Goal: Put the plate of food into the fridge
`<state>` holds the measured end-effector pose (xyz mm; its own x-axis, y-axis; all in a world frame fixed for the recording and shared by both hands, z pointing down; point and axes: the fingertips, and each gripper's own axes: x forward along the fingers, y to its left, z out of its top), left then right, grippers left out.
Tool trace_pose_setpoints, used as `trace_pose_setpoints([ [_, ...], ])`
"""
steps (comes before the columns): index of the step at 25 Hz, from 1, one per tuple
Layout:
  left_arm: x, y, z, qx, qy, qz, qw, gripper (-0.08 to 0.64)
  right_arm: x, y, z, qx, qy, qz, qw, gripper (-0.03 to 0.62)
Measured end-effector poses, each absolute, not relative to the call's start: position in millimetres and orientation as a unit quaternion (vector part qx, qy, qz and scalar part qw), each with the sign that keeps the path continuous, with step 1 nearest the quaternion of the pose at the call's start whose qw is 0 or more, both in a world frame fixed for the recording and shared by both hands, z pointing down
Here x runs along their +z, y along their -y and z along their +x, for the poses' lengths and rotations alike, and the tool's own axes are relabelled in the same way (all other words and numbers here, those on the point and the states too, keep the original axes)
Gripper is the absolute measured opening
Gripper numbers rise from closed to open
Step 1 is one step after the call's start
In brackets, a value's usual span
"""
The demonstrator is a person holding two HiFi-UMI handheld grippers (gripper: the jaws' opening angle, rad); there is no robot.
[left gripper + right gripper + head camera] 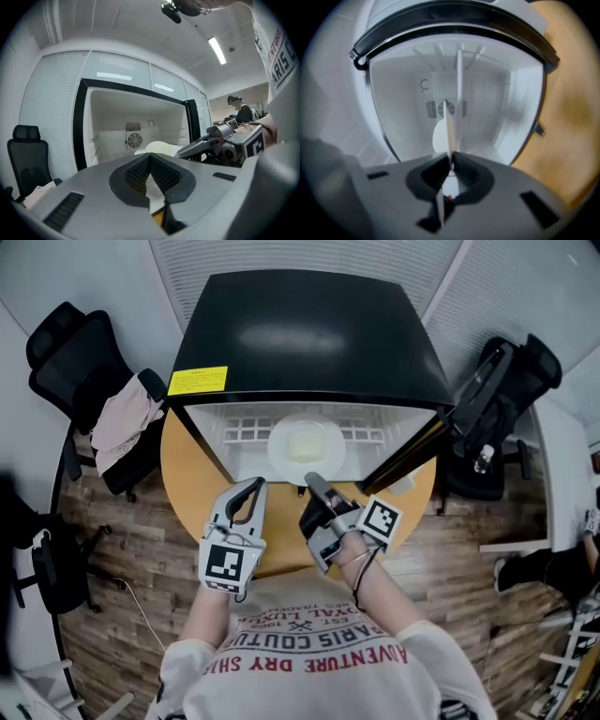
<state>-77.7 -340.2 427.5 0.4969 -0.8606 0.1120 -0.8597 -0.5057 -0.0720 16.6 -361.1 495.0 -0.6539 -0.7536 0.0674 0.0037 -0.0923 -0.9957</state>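
A black mini fridge (309,334) stands open on a round wooden table (192,486). The white plate (307,448) with pale food lies on the wire shelf inside it. My right gripper (315,484) reaches into the opening, shut on the plate's near rim. In the right gripper view the plate (449,125) runs edge-on through the right gripper (451,161). My left gripper (247,497) hovers over the table just in front of the fridge, shut and holding nothing. In the left gripper view, the left gripper (150,159) faces the white interior, where the plate (161,147) sits in front of the fan.
The fridge door (411,454) swings open to the right. A black office chair (67,351) with a pale cloth (122,420) draped on it stands at the left. Another dark chair (506,381) is at the right. The floor is wood.
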Motion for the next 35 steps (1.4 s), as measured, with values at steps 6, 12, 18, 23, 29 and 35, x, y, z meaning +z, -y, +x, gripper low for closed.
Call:
trace_pose_setpoints([
  [6,430,357,-85,-0.061,-0.493,-0.868,-0.003,0.029,504,376,13,-0.677,-0.596,-0.323,0.287,0.043],
  [12,436,366,-91,-0.058,-0.494,-0.867,-0.017,0.029,508,391,12,-0.677,-0.586,-0.333,0.295,0.041],
  [18,440,374,-95,-0.056,-0.494,-0.868,-0.022,0.029,509,403,10,-0.672,-0.585,-0.345,0.295,0.041],
  [23,441,378,-96,-0.054,-0.494,-0.867,-0.024,0.029,509,411,8,-0.67,-0.583,-0.348,0.3,0.041],
  [29,446,382,-94,-0.053,-0.493,-0.867,-0.041,0.029,505,426,8,-0.666,-0.582,-0.344,0.314,0.058],
  [35,447,387,-102,-0.056,-0.497,-0.865,-0.035,0.029,508,433,7,-0.651,-0.593,-0.366,0.303,0.094],
])
